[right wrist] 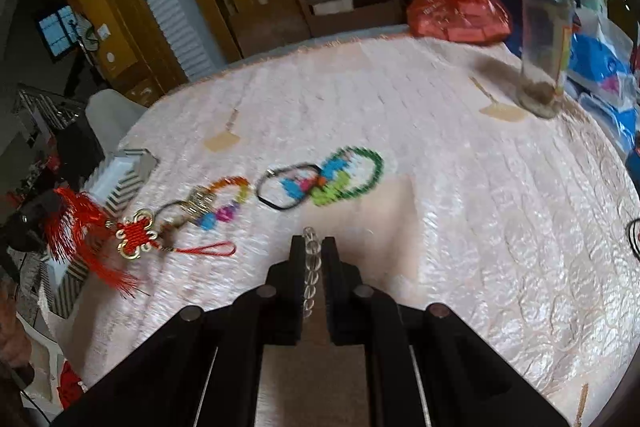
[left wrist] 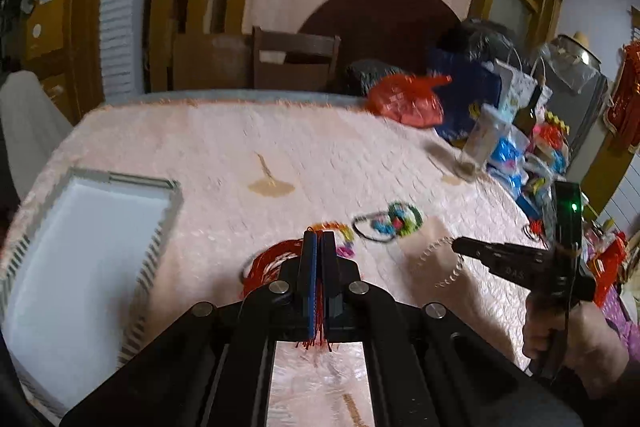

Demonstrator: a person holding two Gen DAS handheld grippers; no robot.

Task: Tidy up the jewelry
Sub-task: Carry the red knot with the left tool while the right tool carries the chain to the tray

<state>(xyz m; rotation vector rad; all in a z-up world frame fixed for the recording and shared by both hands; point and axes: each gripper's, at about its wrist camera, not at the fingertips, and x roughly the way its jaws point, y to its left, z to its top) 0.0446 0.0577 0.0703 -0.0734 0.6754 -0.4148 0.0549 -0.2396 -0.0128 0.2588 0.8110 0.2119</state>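
Note:
My left gripper [left wrist: 319, 239] is shut on the red tassel threads [left wrist: 316, 335] of a Chinese knot ornament [right wrist: 136, 235], whose tassel [right wrist: 80, 227] is lifted at the left of the right wrist view. My right gripper [right wrist: 313, 241] is shut on a clear bead bracelet [right wrist: 312, 267]. In the left wrist view that bracelet [left wrist: 438, 261] hangs from the right gripper [left wrist: 460, 246] above the cloth. A green bead bracelet [right wrist: 360, 171], a black cord bracelet [right wrist: 280, 187] and several colourful pieces lie in a row on the pink tablecloth [right wrist: 480, 207]. A white tray [left wrist: 92, 267] with striped sides sits at the left.
A glass jar [right wrist: 544, 43] stands at the far right of the table. Beside it are a red plastic bag [right wrist: 460, 7] and a heap of packets [left wrist: 536, 155]. A wooden chair [left wrist: 296, 63] stands behind the far edge. A hand [left wrist: 560, 331] holds the right gripper.

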